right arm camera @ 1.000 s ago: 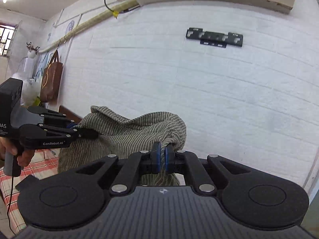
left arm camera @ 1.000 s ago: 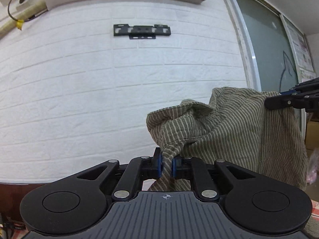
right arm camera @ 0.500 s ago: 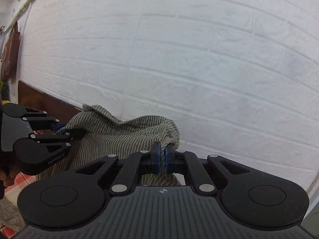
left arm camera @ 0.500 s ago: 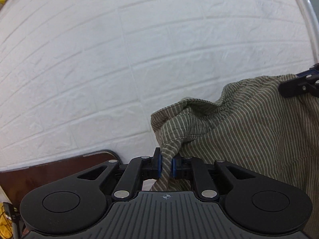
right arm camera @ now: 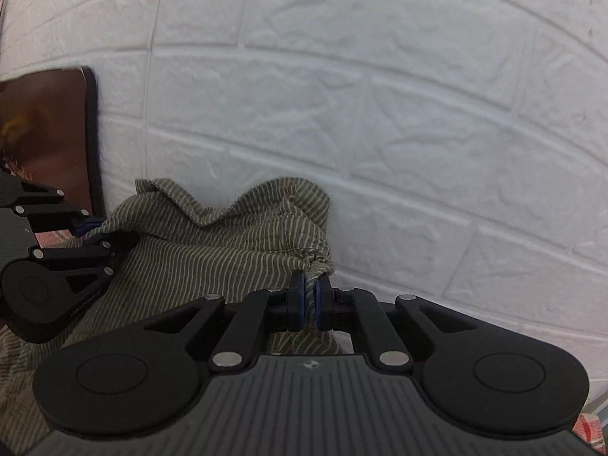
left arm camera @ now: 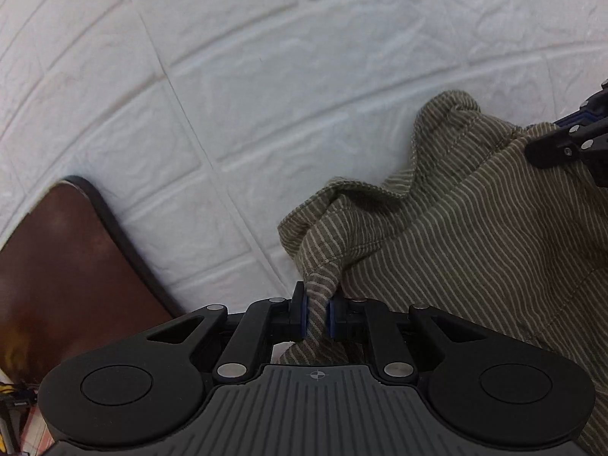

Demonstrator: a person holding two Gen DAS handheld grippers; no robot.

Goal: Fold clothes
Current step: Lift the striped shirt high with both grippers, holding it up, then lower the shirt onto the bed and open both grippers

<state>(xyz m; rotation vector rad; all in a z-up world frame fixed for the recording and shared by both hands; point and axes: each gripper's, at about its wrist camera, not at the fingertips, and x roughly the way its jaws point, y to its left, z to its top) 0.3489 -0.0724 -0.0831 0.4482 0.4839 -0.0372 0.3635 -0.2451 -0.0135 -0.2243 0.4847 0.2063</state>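
Fabric fills the lower half of both wrist views: a striped olive garment [left arm camera: 475,235], thin pale lines on a dull green-brown ground, hangs stretched between the two tools in front of a white brick-pattern wall [left arm camera: 304,76]. The left tool [left arm camera: 316,317] is clamped on a bunched corner of the cloth, the blue pads pressed against a twisted fold that runs down between them. The right tool [right arm camera: 308,304] is likewise clamped on the opposite gathered corner, where the hem puckers just above its pads. In the left wrist view the right tool shows at the far right edge, its dark fingers biting the upper edge of the garment; in the right wrist view the left tool shows at the left edge, gripping the other end. The top hem sags in soft waves between the two grips. A dark brown panel with a black rim [left arm camera: 57,266] stands against the wall to the left, and a scrap of red-checked cloth [right arm camera: 592,429] peeks in at the lower corner of the right wrist view.
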